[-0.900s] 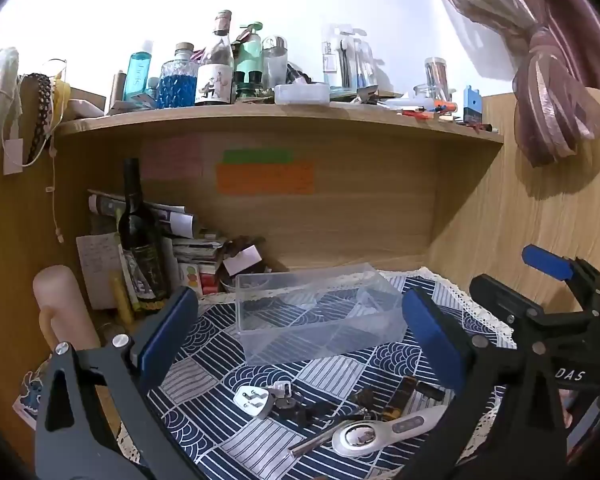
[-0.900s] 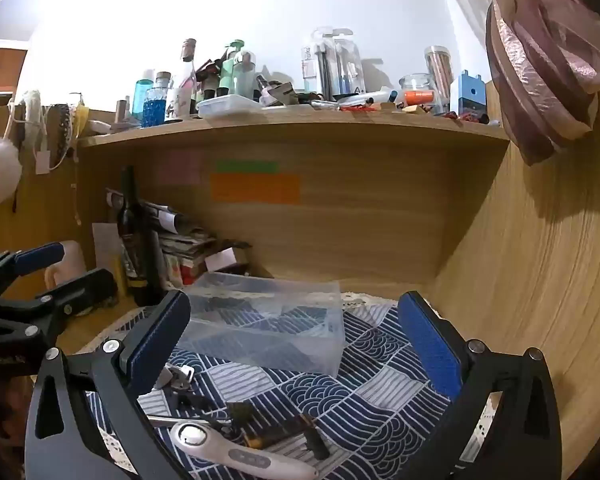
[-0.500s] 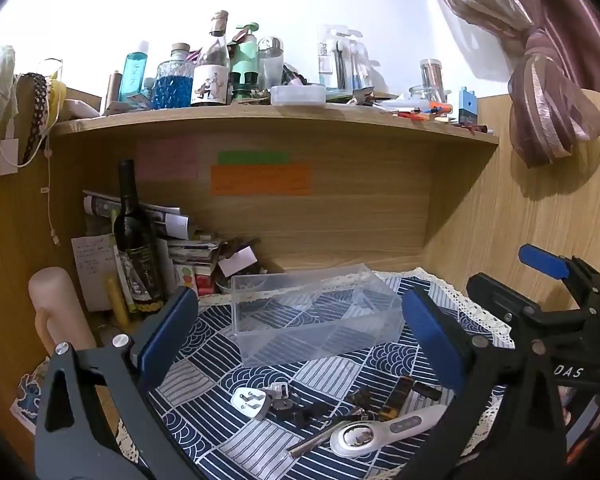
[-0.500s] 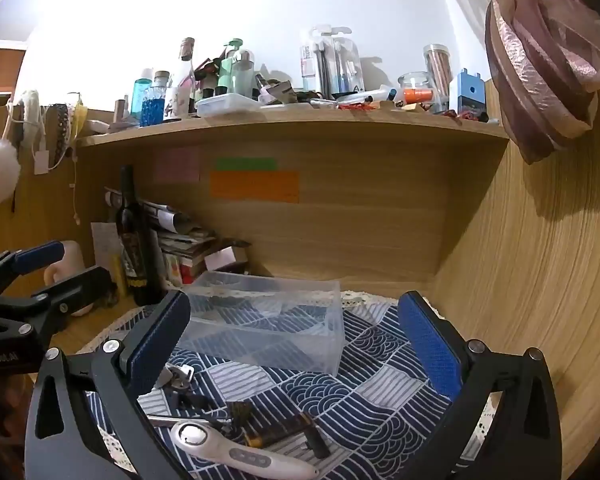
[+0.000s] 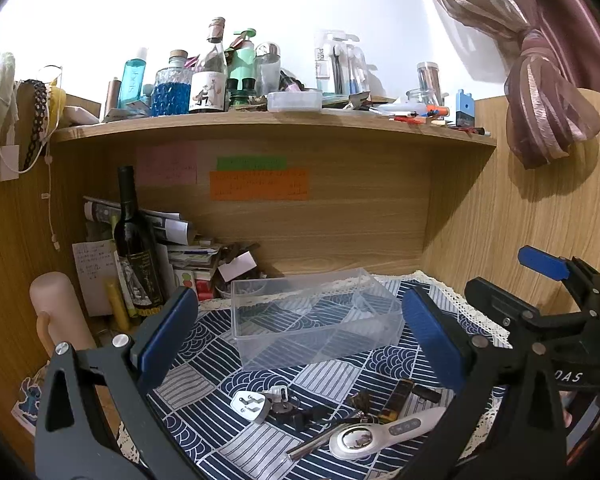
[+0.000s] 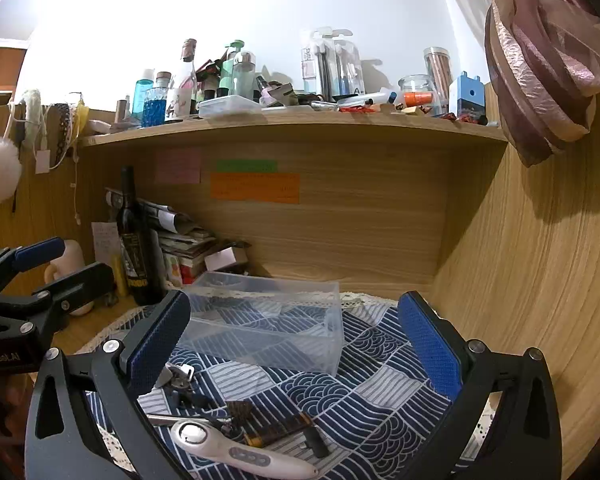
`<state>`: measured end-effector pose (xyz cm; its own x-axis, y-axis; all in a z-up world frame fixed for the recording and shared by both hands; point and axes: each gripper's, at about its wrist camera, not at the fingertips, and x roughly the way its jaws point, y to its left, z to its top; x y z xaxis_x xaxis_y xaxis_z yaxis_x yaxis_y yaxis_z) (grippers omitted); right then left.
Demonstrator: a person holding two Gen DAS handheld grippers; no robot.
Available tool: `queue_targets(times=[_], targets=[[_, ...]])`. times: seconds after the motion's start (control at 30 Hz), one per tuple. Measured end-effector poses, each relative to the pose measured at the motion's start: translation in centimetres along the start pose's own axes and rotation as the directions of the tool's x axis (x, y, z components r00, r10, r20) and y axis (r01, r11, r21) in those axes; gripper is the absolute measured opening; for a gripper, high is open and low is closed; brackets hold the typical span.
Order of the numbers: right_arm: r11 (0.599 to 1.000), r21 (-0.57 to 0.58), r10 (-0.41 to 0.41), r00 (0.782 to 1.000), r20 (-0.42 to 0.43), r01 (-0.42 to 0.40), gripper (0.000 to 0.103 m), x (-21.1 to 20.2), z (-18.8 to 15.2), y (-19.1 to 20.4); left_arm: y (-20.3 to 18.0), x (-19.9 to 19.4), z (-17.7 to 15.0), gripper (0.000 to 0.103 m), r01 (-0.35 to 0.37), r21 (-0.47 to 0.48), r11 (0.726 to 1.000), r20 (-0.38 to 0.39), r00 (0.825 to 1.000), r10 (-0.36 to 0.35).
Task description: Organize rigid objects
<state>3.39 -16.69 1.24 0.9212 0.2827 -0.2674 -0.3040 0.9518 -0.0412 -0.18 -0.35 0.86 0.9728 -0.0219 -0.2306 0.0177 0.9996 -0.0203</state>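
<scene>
Both tongs, entry at this moment:

- Left gripper [image 5: 300, 332]: jaws spread wide, nothing between the blue pads; raised above the patterned cloth [image 5: 260, 448] and facing the box.
- Right gripper [image 6: 294, 338]: jaws likewise wide apart and empty; seen in the left view as a black frame at the right edge.
- Change over the last second: slight. The left camera has drifted a little, so the box and the loose items sit marginally lower and further left in its frame; the right view is nearly unaltered. Neither gripper has closed or touched anything.
- Clear plastic organiser box [image 5: 314, 320]: divided into compartments, apparently empty, standing on the cloth toward the back of the desk.
- Loose rigid items, on the cloth in front of the box, well apart from it:
  - white plug adapter [image 5: 250, 405], with a bunch of keys [image 5: 282, 396] just beside it;
  - white handheld device with round metal head [image 5: 376, 434];
  - metal rod-like tool [image 5: 312, 446];
  - brown bar-shaped piece [image 5: 398, 398];
  - small dark parts, too small to identify.

Assessment: sorting appears not yet begun; no item is in the box. The small drift reads as lining up for a first pick, probably from the front cluster.
</scene>
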Motion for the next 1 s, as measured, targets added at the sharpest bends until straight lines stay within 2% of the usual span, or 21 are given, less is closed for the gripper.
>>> queue_targets(times=[1.0], targets=[[1.000,0.004,0.011,1.000,-0.002,-0.011,0.103,-0.29,0.29,0.06,-0.31,-0.25,-0.24,0.103,0.013,0.005,1.000,0.014,1.000,-0.013]])
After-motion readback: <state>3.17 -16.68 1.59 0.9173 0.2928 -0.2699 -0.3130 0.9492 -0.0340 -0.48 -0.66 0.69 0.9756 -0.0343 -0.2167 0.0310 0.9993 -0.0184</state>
